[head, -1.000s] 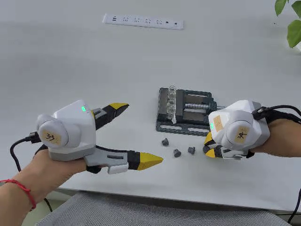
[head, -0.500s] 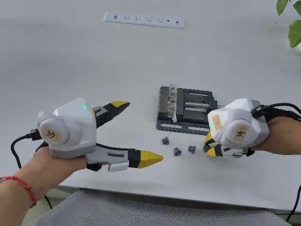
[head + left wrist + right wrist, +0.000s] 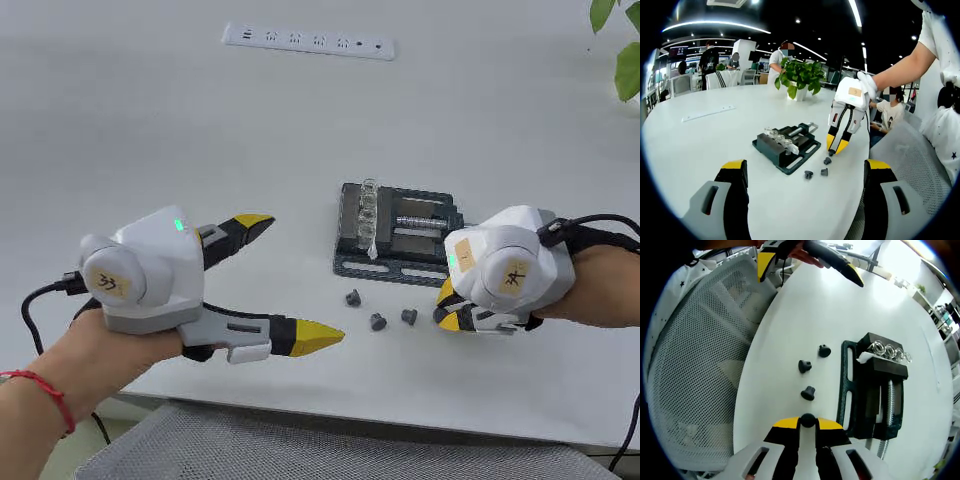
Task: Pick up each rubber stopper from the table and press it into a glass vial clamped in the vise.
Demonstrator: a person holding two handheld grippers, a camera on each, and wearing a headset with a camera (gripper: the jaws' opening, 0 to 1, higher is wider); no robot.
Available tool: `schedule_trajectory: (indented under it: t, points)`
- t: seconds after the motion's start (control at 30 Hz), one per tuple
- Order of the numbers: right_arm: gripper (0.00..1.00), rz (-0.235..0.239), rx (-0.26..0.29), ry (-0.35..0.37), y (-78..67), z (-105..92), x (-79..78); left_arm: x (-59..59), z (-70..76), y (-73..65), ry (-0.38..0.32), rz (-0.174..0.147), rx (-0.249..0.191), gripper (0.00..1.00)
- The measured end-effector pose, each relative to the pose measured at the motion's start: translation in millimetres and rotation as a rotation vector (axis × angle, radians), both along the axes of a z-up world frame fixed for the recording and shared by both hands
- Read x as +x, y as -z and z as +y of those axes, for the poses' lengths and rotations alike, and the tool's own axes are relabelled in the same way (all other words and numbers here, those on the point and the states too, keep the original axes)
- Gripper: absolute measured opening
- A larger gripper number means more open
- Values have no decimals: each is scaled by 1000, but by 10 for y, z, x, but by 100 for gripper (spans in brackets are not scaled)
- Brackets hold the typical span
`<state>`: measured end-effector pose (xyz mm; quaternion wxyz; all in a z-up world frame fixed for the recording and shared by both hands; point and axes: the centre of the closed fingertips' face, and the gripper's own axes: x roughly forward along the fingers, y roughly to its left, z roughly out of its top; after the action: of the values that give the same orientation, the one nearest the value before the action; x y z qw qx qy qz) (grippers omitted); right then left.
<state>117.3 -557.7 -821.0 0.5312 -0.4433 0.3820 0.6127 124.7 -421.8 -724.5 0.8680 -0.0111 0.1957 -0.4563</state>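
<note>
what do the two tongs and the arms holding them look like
The left tongs and right tongs match: rounded white bodies, black prongs with yellow tips, and a tan sticker with a handwritten number on each. A green light glows on the left one. A black cable trails from each. The left wrist wears a red cord; forearms are unsleeved.

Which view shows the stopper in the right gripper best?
Right gripper view: the stopper sits dark and round between the tips of the right gripper. The left gripper view gives a dark speck there; in the head view the gripper's body covers it.
</note>
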Motion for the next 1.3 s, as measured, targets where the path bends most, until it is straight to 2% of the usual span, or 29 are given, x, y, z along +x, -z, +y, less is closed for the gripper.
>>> schedule_trajectory:
  t: [0.13, 0.57, 0.7, 1.17, 1.3]
  points:
    - [8, 7, 13, 9, -47, 28, 14, 10, 5, 7, 4, -1, 0, 96]
    - [7, 11, 63, 36, -415, 183, 171, 11, -33, -17, 17, -4, 4, 96]
    - [7, 9, 78, 37, -473, 231, 253, 10, -33, -25, 17, -7, 2, 96]
    - [7, -23, 78, 11, -717, 390, 545, 30, 12, -40, 7, -12, -7, 96]
    - [7, -32, 78, 6, -742, 446, 659, 52, 37, -24, 7, -12, -12, 95]
